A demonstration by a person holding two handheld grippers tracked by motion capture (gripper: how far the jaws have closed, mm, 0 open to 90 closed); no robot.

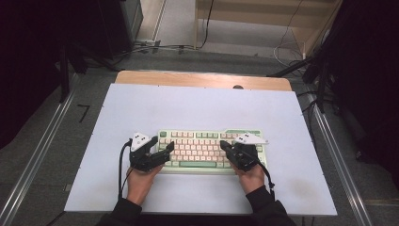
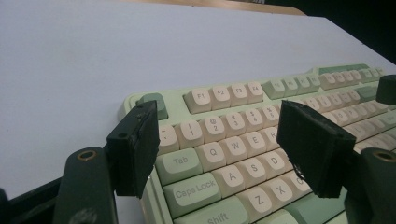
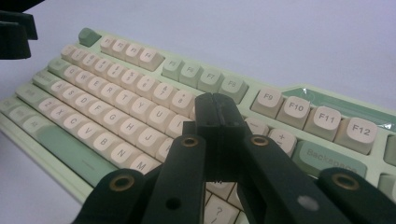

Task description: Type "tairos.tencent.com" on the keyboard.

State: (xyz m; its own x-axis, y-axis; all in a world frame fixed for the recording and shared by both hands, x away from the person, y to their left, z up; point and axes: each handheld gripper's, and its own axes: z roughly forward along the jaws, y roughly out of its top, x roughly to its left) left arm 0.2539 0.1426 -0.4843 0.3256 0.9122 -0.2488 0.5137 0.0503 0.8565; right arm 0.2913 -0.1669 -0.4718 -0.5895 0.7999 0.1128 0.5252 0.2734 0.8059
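Just one keyboard [image 1: 202, 149] sat lower-center on the table [image 1: 141, 108]; left gripper [image 2: 219, 149] had fingers wide, right gripper [image 3: 216, 135] fingers pinched together, empty.

Both forearms are reaching in from the near edge toward the keyboard [image 1: 211, 149]. The left hand [image 1: 140, 181] is holding the left gripper [image 1: 168, 149] over the keyboard's left end, its jaws standing apart with nothing between them. The right hand [image 1: 251, 178] is holding the right gripper [image 1: 223, 145] over the keyboard's right part, its jaws pressing together, empty.
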